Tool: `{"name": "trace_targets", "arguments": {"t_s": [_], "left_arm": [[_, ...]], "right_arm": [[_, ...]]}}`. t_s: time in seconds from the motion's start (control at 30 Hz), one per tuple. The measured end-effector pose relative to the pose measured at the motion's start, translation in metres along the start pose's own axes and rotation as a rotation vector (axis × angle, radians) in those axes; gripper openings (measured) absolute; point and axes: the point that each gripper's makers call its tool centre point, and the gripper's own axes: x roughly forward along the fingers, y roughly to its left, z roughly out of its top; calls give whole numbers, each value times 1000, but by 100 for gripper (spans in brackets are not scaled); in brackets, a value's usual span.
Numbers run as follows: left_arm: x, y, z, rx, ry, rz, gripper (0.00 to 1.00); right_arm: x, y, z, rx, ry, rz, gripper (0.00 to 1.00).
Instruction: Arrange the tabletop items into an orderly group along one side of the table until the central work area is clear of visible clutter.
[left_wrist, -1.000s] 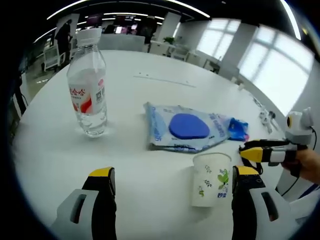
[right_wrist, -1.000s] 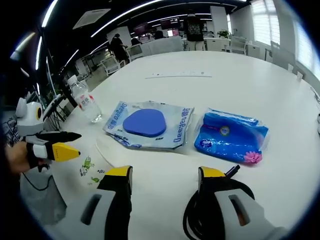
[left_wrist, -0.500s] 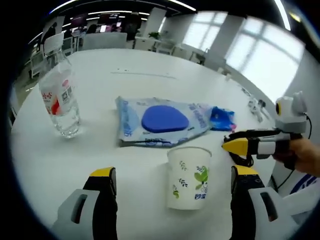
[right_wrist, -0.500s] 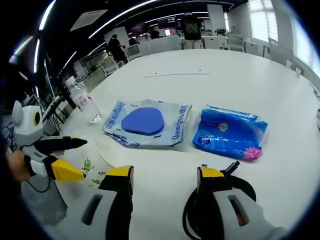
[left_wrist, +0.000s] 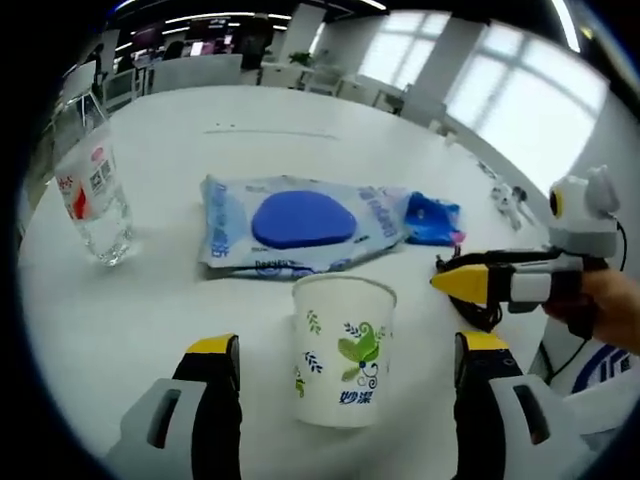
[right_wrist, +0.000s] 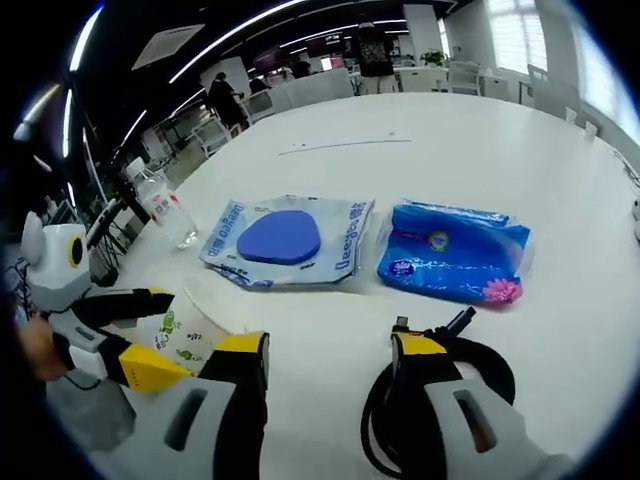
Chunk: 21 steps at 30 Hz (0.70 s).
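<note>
Looking along the left gripper (left_wrist: 340, 360), its yellow-tipped black fingers (left_wrist: 214, 352) stand wide apart on either side of the white paper cup with a green leaf print (left_wrist: 342, 348), not touching it. A second ago that cup sat by the right finger at 5 o'clock; now it is larger and centred between the two, since the view has closed in on it. The cup stands upright on the round white counter (left_wrist: 250, 130), and its inside cannot be seen. Beyond it at 12 o'clock lies the flat pale-blue plastic pack with a dark blue oval patch (left_wrist: 300, 225), and just beside that, toward 2 o'clock, the bright blue soft packet (left_wrist: 432, 220). The clear plastic water bottle with a red-and-white label (left_wrist: 90, 190) stands at 9 o'clock, nearer the edge than before; the water level is hard to read. The right gripper comes in at 3 o'clock, held by a hand (left_wrist: 612, 312).

In the right gripper view, the right gripper (right_wrist: 325, 350) has its fingers wide apart over bare counter, with a black coiled cable (right_wrist: 470, 385) by the right finger. The left gripper's two fingers, at 8 o'clock, now bracket the cup, whereas a second ago they sat beside it. The pack, packet and bottle lie as before.
</note>
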Motion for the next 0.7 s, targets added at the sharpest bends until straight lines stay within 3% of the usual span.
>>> {"name": "trace_targets", "arguments": {"t_s": [0.1, 0.27, 0.4, 0.43, 0.7], "left_arm": [[0, 4, -2, 24, 13, 35, 74], [1, 5, -6, 45, 36, 49, 67], [0, 10, -10, 63, 61, 65, 45], [-2, 16, -13, 77, 78, 94, 39], [-9, 22, -7, 106, 31, 112, 35]], "right_arm": [[0, -1, 0, 9, -4, 2, 47], [0, -2, 0, 27, -12, 4, 46], [-1, -2, 0, 35, -15, 5, 45], [0, -3, 1, 39, -17, 1, 45], [-1, -5, 1, 59, -23, -5, 43]]}}
